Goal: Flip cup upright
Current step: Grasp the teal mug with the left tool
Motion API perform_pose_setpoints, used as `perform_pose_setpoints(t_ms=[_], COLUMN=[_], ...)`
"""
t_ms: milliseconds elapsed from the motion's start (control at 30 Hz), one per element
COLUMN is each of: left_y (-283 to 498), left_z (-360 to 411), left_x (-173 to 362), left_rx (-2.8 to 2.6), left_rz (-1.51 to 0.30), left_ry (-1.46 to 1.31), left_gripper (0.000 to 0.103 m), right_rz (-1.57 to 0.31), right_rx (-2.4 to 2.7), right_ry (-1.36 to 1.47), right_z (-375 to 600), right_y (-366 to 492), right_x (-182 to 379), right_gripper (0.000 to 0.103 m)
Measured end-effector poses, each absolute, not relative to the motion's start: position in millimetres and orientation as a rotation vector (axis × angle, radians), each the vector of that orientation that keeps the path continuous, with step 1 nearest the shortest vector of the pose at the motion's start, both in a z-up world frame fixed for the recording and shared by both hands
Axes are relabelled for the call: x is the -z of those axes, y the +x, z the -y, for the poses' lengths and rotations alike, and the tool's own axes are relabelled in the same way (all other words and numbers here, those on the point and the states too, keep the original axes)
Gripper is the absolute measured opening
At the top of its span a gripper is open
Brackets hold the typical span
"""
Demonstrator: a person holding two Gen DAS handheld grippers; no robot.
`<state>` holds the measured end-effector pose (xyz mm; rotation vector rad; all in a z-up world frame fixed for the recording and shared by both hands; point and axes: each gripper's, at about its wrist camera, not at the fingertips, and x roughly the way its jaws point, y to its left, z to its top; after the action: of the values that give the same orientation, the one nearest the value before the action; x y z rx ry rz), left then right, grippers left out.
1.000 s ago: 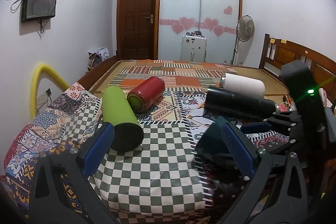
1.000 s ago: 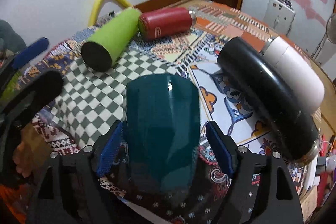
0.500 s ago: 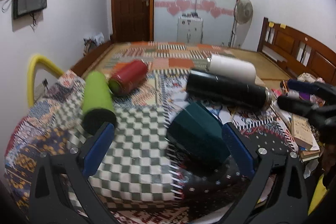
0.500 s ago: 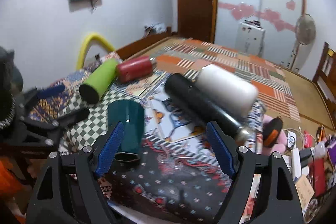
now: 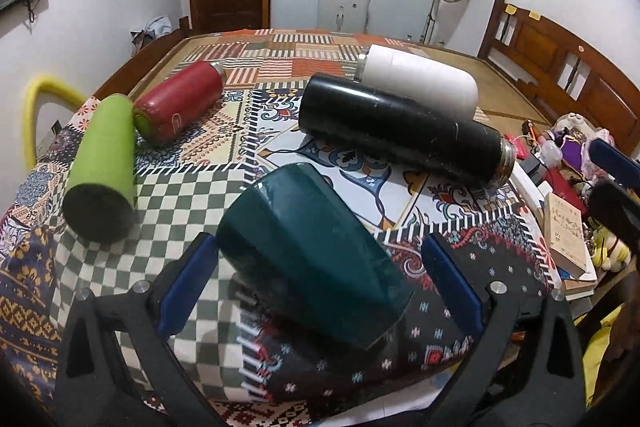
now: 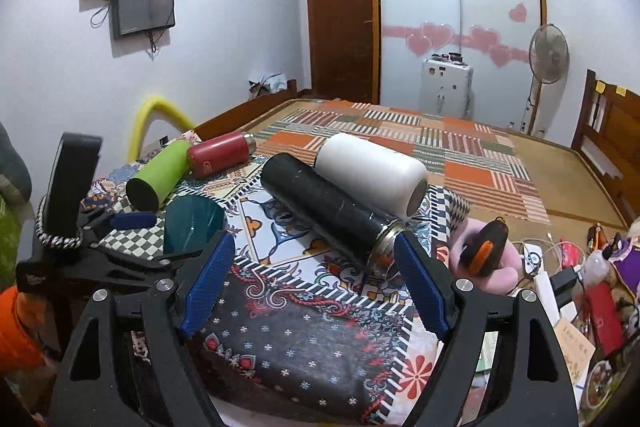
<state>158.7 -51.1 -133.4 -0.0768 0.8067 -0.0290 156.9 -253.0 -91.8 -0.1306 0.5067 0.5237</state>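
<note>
Now that the right gripper (image 6: pixel 314 285) has pulled back from the cup (image 5: pixel 308 251), fingers spread and empty, the left gripper (image 5: pixel 320 281) has closed in, open, straddling it. The teal cup lies tilted on the patterned cloth (image 5: pixel 192 195), low centre in the left view, bottom end toward upper left. Likely the left takes over the flip.

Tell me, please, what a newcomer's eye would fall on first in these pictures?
Probably the dark teal plastic cup, lying on its side on the patterned cloth between the open blue-padded fingers of the left gripper. Behind it a long black metal flask lies beside a white cylindrical bottle, while a lime green tumbler and a red bottle lie at the left. The right gripper hangs open and empty over the cloth's near edge.
</note>
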Motion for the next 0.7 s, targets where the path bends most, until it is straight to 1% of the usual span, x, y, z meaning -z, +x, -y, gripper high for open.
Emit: perform_pose_setpoints(t_ms=[67, 133, 267, 400, 467, 500, 600, 633, 700], left_y=[165.6, 171.4, 180.7, 187.3, 192.8, 192.9, 194.7, 195.2, 195.5], left_z=[52.5, 53.3, 55.4, 55.4, 52.2, 51.5, 46.9, 45.6, 45.7], left_x=[134.7, 135.1, 135.8, 142.0, 147.9, 149.4, 149.5, 149.1, 148.6], left_rx=[0.023, 0.015, 0.03, 0.044, 0.051, 0.05, 0.071, 0.077, 0.084], left_rz=[-0.807, -0.804, -0.812, -0.848, -0.882, -0.885, -0.889, -0.887, -0.885], left_ry=[-0.071, -0.064, -0.031, 0.007, 0.009, 0.01, -0.012, -0.021, -0.028], left_gripper=[0.102, 0.098, 0.094, 0.088, 0.084, 0.079, 0.078, 0.078, 0.077], right_rz=[-0.498, -0.493, -0.488, -0.489, -0.49, -0.491, -0.486, -0.482, -0.472], right_rx=[-0.525, -0.528, -0.534, -0.542, -0.55, -0.553, -0.558, -0.558, -0.561], right_ry=[-0.129, -0.124, -0.102, -0.07, -0.058, -0.056, -0.053, -0.051, -0.043], right_z=[255.1, 257.2, 262.1, 265.3, 265.7, 265.6, 262.1, 261.1, 259.4], right_y=[156.5, 156.5, 157.9, 159.0, 158.7, 158.4, 155.8, 154.6, 152.2], right_x=[92.7, 92.5, 93.1, 94.2, 95.8, 96.3, 97.8, 97.8, 97.4], right_gripper=[0.08, 0.08, 0.08, 0.08, 0.08, 0.08, 0.081, 0.083, 0.084])
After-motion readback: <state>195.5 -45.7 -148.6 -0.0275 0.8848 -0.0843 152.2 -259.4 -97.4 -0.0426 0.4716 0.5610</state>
